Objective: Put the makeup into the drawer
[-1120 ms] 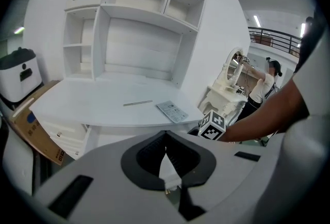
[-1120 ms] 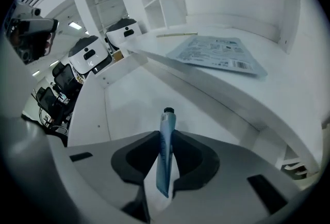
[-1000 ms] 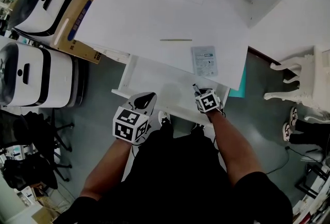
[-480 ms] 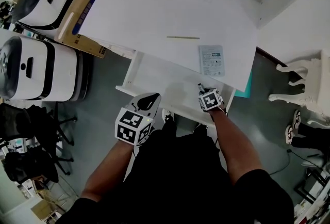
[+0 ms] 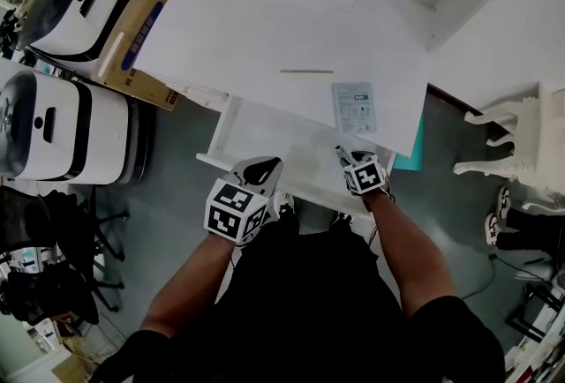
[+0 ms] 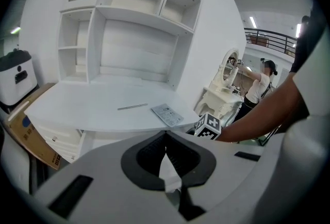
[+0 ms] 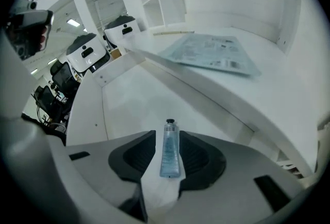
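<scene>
Right hand-held gripper [image 7: 168, 138]: jaws have just been opening and now stand clear of the makeup tube [image 7: 170, 153].
The tube lies in the open drawer [image 7: 118, 99], long axis 6–12 o'clock, cap toward 12. The left hand-held gripper [image 6: 166, 138] is closed and empty.

Bright light is washing out the white desk [image 5: 265, 37]; soft shadow is dimming the drawer [image 5: 256, 138]; gripper views are warping, darkening at edges.

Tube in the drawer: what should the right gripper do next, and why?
Probably lift the right gripper straight up: its fingers have just been opening, and the tube lies loose between them on the drawer floor, so it looks delivered.
</scene>
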`<state>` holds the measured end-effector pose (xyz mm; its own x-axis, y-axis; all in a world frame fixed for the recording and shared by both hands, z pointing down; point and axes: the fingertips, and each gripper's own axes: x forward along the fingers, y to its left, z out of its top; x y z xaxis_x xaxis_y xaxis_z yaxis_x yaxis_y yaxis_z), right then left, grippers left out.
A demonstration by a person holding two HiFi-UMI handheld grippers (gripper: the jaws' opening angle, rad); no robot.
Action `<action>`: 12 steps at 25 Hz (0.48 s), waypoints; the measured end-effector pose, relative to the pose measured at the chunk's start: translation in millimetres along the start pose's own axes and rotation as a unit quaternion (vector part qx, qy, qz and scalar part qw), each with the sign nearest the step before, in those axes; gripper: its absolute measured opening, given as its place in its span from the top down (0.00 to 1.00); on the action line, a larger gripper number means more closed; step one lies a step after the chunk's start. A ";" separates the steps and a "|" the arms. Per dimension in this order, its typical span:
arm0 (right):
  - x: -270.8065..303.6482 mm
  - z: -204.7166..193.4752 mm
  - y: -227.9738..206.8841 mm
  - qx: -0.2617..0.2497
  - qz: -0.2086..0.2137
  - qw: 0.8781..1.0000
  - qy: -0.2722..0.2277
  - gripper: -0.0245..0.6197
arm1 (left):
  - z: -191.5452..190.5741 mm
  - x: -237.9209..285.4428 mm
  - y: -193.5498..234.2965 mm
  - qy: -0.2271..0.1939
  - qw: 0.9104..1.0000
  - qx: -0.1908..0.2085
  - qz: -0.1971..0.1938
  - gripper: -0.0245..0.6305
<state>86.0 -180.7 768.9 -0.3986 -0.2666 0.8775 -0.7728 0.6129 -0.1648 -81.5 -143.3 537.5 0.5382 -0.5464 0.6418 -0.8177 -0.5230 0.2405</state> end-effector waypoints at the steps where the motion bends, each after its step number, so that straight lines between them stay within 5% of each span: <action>1: -7.9 4.4 1.2 0.005 0.003 1.000 -0.012 0.75 | 1.5 1.0 -1.5 -0.002 1.000 0.001 -0.003 0.95; 12: -152.1 75.9 14.3 0.103 0.027 0.975 -0.195 0.80 | 19.4 16.5 -17.3 -0.028 0.999 0.007 -0.034 0.95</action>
<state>98.1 -187.8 598.9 -0.5681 -0.5257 0.6332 -0.8122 0.4820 -0.3286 -54.6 -156.0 529.8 0.6033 -0.5441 0.5831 -0.7761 -0.5690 0.2720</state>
